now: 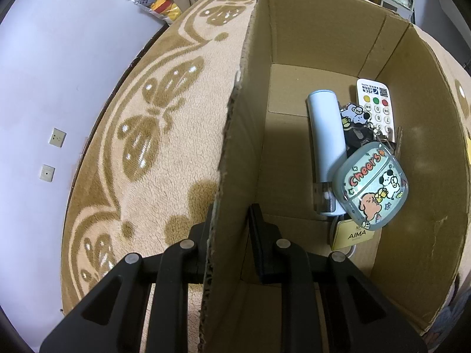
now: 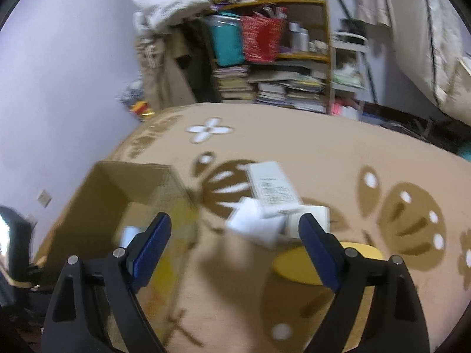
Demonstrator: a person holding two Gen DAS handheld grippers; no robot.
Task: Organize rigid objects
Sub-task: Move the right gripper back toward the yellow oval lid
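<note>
Left hand-held gripper (image 1: pixel 232 217) set astride the left wall of the cardboard box (image 1: pixel 294 44): one finger outside against the cardboard, the other inside with a sliver of daylight to the wall, so narrow rather than truly pinched. Probably there to keep the light box from sliding on the soft butterfly-patterned blanket (image 1: pixel 164 153) while things go in. Already gathered at the box's far right side, heaped together and touching: a pale blue cylinder (image 1: pixel 326 147) lying lengthwise, a white remote (image 1: pixel 375 106) with coloured buttons propped toward the corner, a bunch of keyring charms (image 1: pixel 354 119) between the two, a "Cheers" cartoon case (image 1: pixel 371 185) resting on top, and a yellow AIMA tag (image 1: pixel 351 235) peeping out beneath. Left half of the box floor bare, so plenty of room to drop more.

Right hand-held gripper (image 2: pixel 235 241) spread wide and carrying nothing, aimed over the blanket outside the box, at the loose things not yet sorted: a flat white carton (image 2: pixel 272 188) lying partly on some smaller white blocks (image 2: pixel 256 223), and a round yellow object (image 2: pixel 303 267) just below the right finger. Too blurred to name those more closely. Judged as mid-task: several rigid items boxed, these few left, wide jaws suited to the broad white pieces. Box sitting just to their left, an easy carry.
</note>
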